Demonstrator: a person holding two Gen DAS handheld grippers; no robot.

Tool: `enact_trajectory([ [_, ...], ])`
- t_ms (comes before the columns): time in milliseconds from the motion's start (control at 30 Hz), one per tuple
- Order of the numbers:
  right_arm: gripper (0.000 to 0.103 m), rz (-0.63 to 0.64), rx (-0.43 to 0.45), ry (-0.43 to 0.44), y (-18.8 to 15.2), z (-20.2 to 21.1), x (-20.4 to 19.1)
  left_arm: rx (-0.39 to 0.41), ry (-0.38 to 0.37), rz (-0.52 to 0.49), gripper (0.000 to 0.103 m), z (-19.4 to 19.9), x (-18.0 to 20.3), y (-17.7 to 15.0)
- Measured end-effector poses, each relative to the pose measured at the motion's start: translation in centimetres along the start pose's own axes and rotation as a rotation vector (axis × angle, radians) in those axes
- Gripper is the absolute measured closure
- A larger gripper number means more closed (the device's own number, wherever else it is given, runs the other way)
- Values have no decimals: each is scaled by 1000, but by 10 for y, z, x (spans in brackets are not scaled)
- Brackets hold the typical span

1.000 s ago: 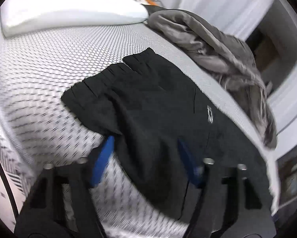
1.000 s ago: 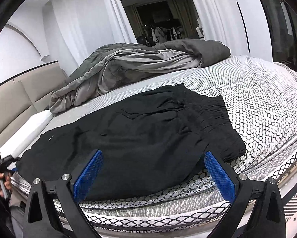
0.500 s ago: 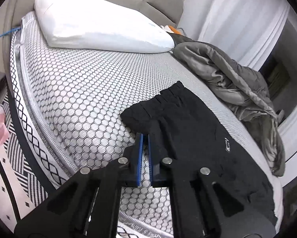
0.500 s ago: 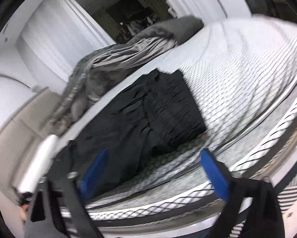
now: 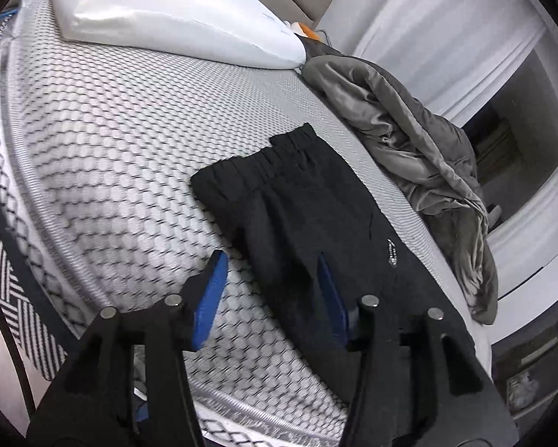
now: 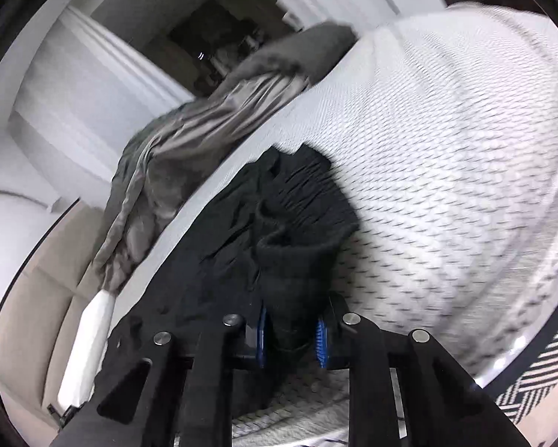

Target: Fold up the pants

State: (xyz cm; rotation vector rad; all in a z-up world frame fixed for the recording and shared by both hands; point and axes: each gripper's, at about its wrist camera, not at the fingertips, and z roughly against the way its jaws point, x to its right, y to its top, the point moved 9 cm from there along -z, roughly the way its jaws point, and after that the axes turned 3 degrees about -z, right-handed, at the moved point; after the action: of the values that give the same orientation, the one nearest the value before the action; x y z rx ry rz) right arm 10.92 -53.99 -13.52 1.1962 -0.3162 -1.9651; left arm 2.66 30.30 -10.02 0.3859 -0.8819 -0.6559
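Pinching a bunched fold of the black pants (image 6: 301, 223), the right gripper (image 6: 292, 331) is clamped; the left gripper (image 5: 271, 294) gapes over the pants' edge near the mattress (image 5: 104, 141) edge, crumpled grey duvet (image 5: 409, 138) beyond, white pillow (image 5: 159, 11) at the head.

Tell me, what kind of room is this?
Most likely a bedroom. There is a big bed with a honeycomb-patterned cover, a white pillow at its head, and a rumpled grey duvet beside the black pants.
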Motion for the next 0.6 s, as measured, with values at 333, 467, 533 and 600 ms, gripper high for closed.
enact_trajectory([
  [333, 48, -23, -32, 72, -10, 9, 15, 41, 46, -7, 101, -11, 15, 15],
  [467, 48, -66, -76, 130, -18, 9, 17, 83, 78, -32, 101, 15, 9, 13],
  [533, 48, -76, -100, 137, -21, 3, 14, 78, 99, -34, 101, 12, 7, 10],
  [600, 48, -90, -122, 143, -24, -6, 10, 69, 102, -19, 101, 11, 4, 8],
])
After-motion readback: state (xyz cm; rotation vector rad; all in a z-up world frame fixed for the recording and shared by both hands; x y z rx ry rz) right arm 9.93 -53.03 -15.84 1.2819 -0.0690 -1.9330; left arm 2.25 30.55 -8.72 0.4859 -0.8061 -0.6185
